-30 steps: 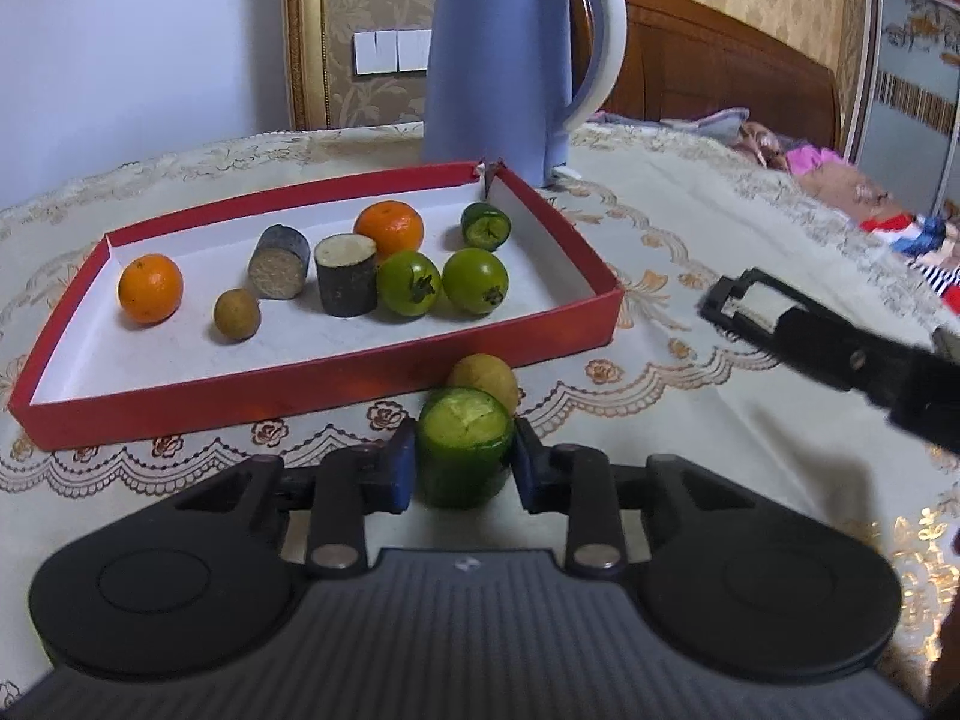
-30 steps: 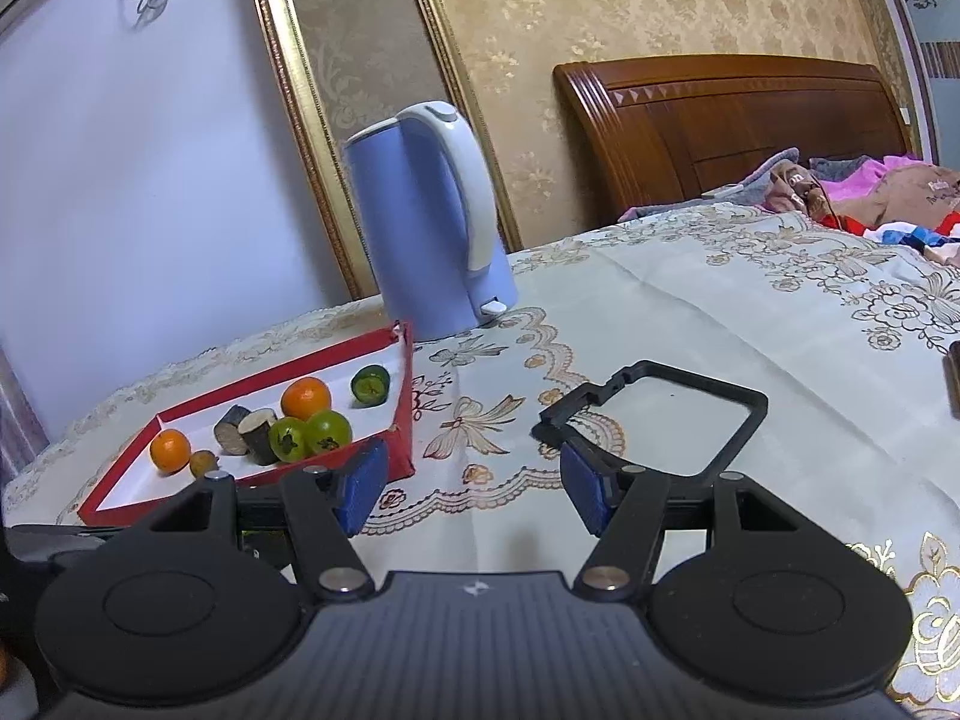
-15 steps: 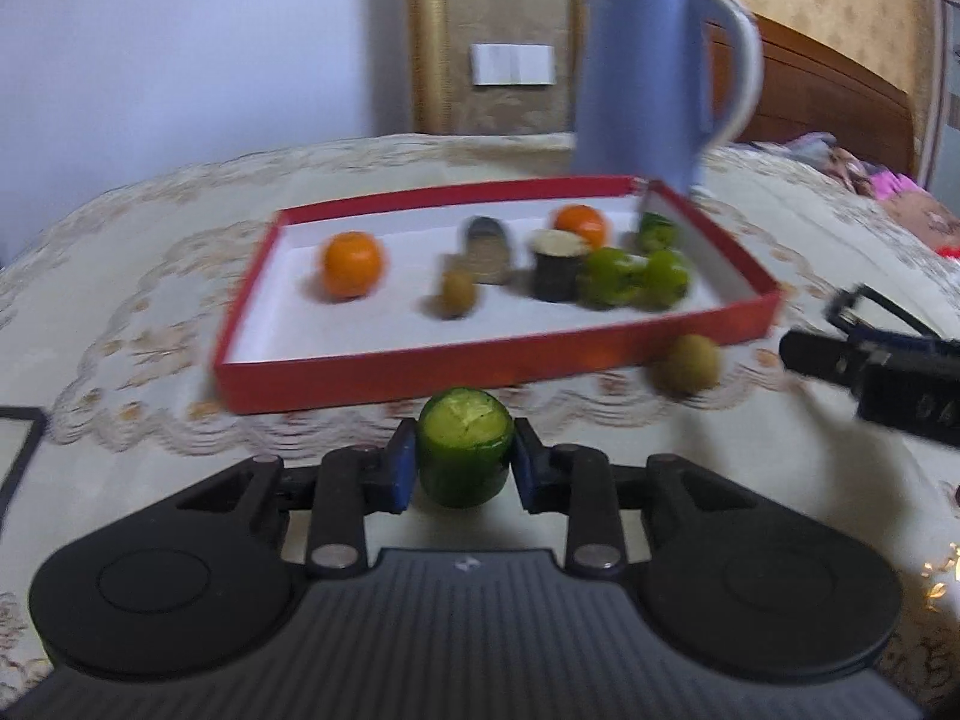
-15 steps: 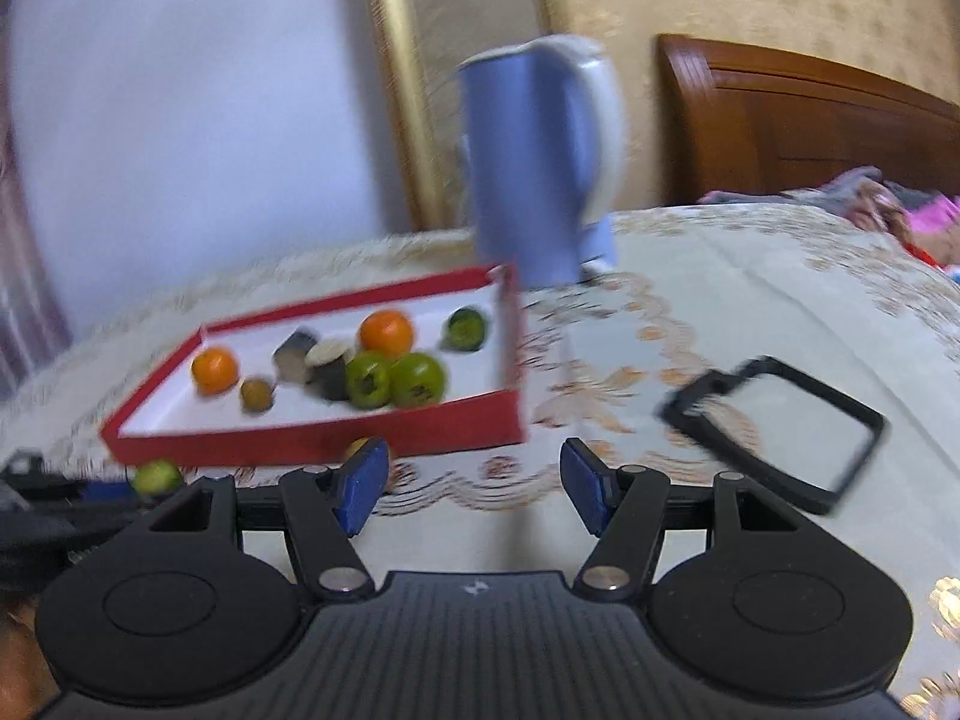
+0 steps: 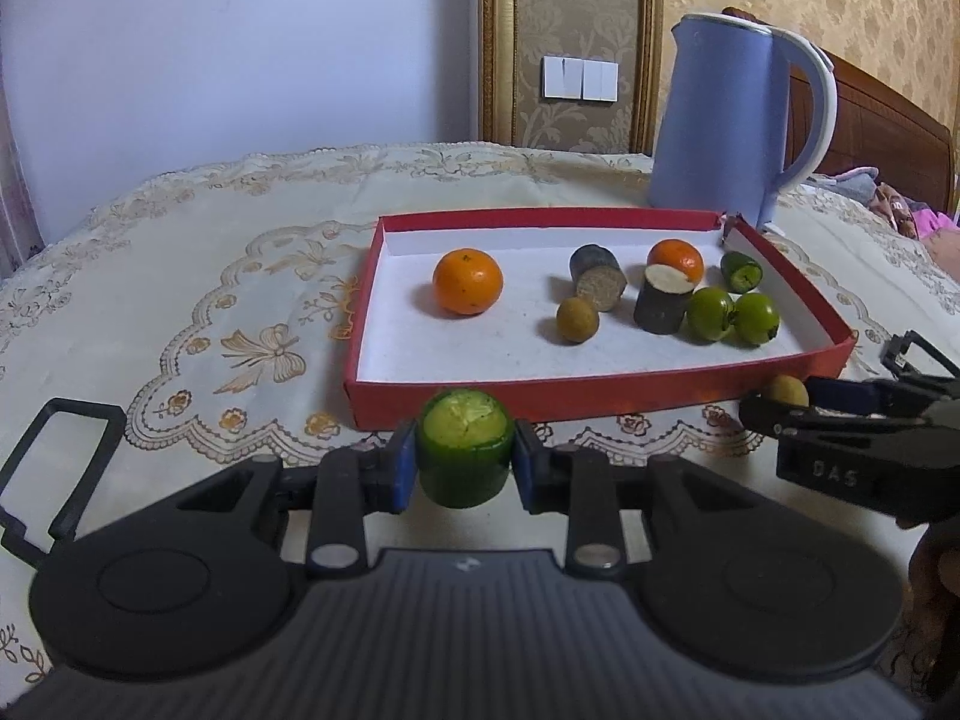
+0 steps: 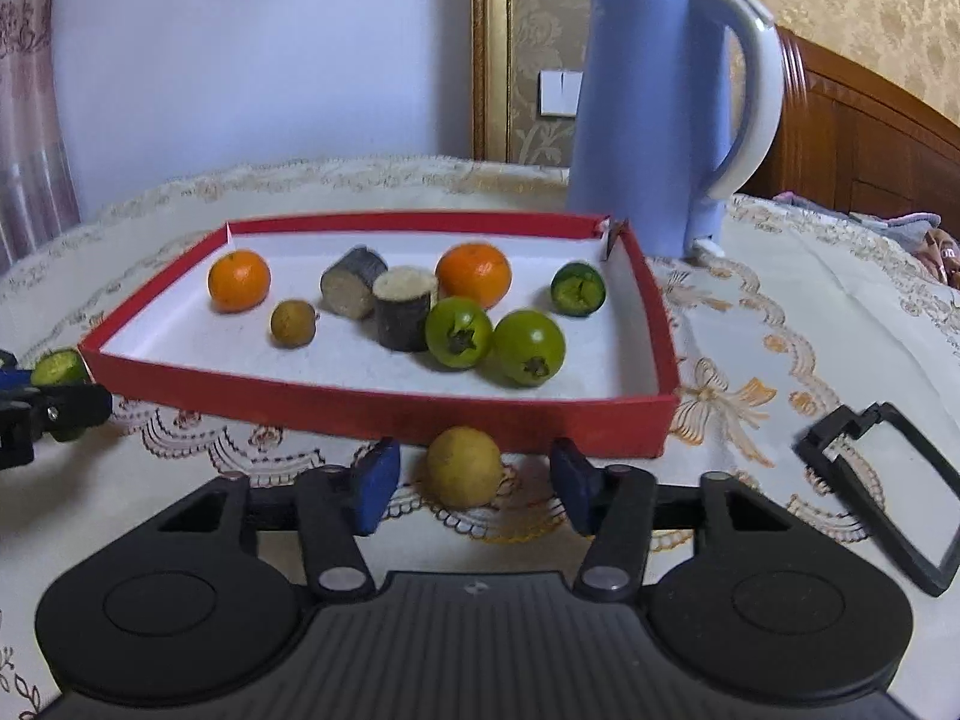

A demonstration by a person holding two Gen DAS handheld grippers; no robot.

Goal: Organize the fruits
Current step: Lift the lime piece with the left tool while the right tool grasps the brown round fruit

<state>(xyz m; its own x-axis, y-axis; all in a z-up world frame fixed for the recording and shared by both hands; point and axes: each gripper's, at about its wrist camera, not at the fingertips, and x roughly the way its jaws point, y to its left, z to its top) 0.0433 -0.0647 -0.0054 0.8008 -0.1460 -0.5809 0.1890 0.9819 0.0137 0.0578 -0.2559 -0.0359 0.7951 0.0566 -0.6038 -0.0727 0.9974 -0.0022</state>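
My left gripper is shut on a green cut fruit piece, held just in front of the near wall of the red tray. In the right wrist view a yellow-brown round fruit lies on the tablecloth against the tray's near wall, between the blue pads of my right gripper. Those jaws are closing, and a gap shows on both sides of the fruit. Inside the tray lie two oranges, two dark cut pieces, two green round fruits, a small brown fruit and a green cut piece.
A blue kettle stands behind the tray's far right corner. A black rectangular frame lies on the cloth to the right, another black frame to the left. A bed headboard is at the back right.
Both grippers swung left along the tray's front. The left one kept hold of the green piece. The right one came up around the yellow-brown fruit and its pads have narrowed.
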